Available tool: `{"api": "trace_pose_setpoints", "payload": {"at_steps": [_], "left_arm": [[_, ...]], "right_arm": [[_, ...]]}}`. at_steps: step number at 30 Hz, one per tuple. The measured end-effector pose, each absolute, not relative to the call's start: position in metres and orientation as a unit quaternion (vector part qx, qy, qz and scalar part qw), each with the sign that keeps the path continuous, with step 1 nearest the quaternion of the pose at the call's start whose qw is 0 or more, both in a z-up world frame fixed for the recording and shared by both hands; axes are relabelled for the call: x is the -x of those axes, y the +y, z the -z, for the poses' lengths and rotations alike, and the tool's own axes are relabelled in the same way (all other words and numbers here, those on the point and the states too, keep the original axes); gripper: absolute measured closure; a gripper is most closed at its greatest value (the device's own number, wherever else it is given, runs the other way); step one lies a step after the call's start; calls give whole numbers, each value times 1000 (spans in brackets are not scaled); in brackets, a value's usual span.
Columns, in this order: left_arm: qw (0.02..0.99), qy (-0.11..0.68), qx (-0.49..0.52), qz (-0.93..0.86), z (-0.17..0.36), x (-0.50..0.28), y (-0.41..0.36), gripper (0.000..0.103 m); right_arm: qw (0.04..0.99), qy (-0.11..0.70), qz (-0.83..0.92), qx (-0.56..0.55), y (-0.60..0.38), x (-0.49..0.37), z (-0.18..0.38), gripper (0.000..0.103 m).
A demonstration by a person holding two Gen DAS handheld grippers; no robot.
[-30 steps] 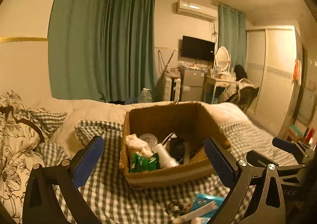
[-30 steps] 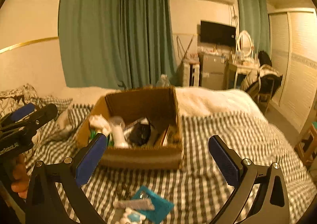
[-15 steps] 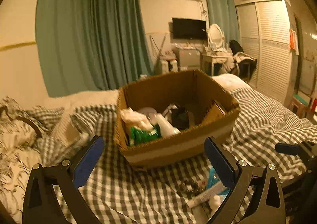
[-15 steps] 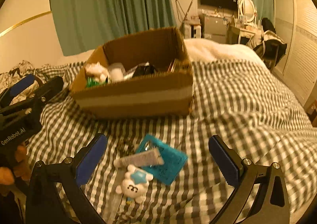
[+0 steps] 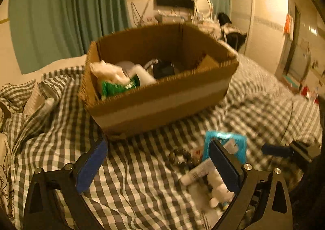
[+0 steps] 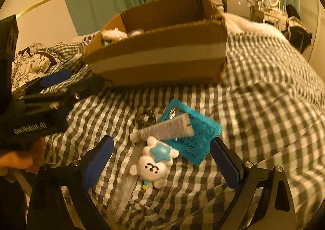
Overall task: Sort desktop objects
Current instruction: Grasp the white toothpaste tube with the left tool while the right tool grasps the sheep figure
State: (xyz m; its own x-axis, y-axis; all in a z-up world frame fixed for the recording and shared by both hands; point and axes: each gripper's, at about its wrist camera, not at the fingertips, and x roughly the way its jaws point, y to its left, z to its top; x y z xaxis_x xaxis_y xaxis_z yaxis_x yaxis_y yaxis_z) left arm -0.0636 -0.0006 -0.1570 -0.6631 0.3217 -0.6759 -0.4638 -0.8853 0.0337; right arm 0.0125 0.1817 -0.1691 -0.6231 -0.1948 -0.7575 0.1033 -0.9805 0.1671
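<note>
Hovering: right gripper [image 6: 160,169] over the loose pile on the checked bedspread [image 6: 264,128]; left gripper [image 5: 158,167] beside it, over bare check cloth.
Right jaws: wide apart but closing; the plush toy [image 6: 152,167] lies between the pads, untouched.
Left jaws: spread wide, nothing between them but cloth.
Pile, from right gripper: toy nearest, tube [image 6: 164,129] just beyond it and lying across the teal packet [image 6: 195,138]; dark small bits [image 6: 147,118] further out, too blurred to name.
Pile, from left gripper: at and behind its right finger; packet [image 5: 225,144] partly hidden by that pad.
Box [image 6: 158,57]: ahead of both grippers, standing on the bed, near wall raw-edged with a pale tape band; well apart from the pile.
Open room: a clear strip of cloth between pile and box; broad free bedspread to the right of the right gripper; rumpled folds and a floral pillow [image 6: 30,63] to the left.
Change: both views now tilt further down and sit lower; the box has slid up the frame, the pile has come in under the right jaws, which were wider before.
Count: grippers 2; box 1; toy 1; tube 1; packet 1; items inside box several, not countable.
</note>
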Motion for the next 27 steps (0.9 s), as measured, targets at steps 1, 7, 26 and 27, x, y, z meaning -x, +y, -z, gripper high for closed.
{"api": "trace_pose_setpoints", "payload": {"at_steps": [1, 7, 26, 27], "left_arm": [[214, 113, 351, -905, 161, 64, 1, 5], [218, 144, 406, -876, 195, 73, 2, 13], [287, 211, 475, -805, 241, 73, 34, 19], [287, 208, 475, -806, 241, 73, 34, 19]], "right_arm": [[87, -55, 896, -431, 181, -11, 174, 7], [90, -66, 883, -456, 184, -5, 192, 7], [138, -98, 842, -513, 191, 11, 227, 52], [138, -98, 842, -512, 192, 9, 226, 52]]}}
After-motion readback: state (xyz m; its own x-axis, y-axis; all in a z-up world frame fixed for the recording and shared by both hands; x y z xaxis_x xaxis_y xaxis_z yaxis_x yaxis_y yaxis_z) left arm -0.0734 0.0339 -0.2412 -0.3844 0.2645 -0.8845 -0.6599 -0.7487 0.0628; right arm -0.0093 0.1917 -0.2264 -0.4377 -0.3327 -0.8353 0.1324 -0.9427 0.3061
